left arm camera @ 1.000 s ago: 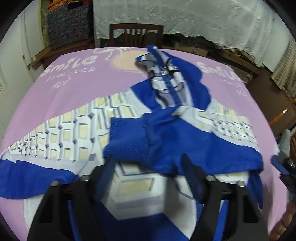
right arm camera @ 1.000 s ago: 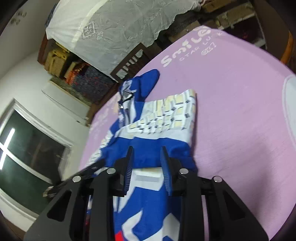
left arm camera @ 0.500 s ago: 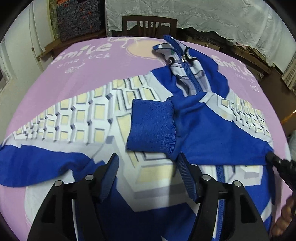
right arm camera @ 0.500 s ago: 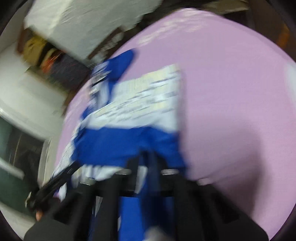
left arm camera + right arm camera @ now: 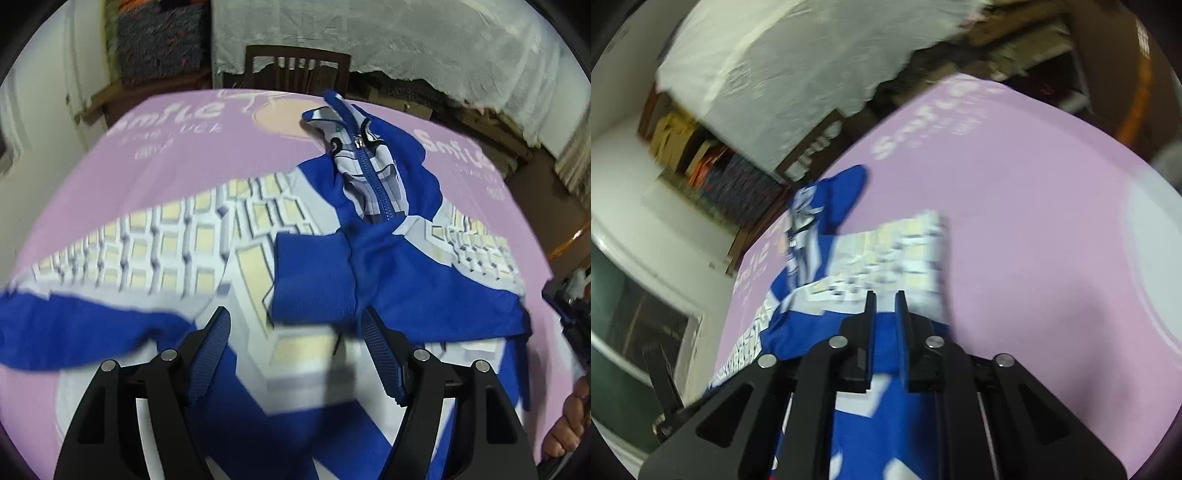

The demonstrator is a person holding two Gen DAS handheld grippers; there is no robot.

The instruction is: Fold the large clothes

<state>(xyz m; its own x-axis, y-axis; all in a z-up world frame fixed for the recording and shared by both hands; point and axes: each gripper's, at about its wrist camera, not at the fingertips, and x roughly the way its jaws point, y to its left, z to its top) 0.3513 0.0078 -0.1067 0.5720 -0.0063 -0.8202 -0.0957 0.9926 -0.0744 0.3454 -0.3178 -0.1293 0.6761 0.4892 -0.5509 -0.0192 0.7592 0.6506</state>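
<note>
jacket (image 5: 332, 258) lies spread on the pink surface (image 5: 166, 155), one sleeve (image 5: 314, 280) folded across the chest. left hand-held gripper (image 5: 295, 325) hovers wide, empty. right hand-held gripper (image 5: 884, 299) looks nearly closed, seemingly pinching blue fabric to guide a fold.

Light is dim and even, with a cool cast and no glare. A soft shadow falls on the jacket (image 5: 332, 280) between the left gripper (image 5: 295, 321) fingers. Motion blur smears the right wrist view, worst beyond the fingertips (image 5: 900, 299). Fisheye bending curves both frames, corners vignetted black.
</note>
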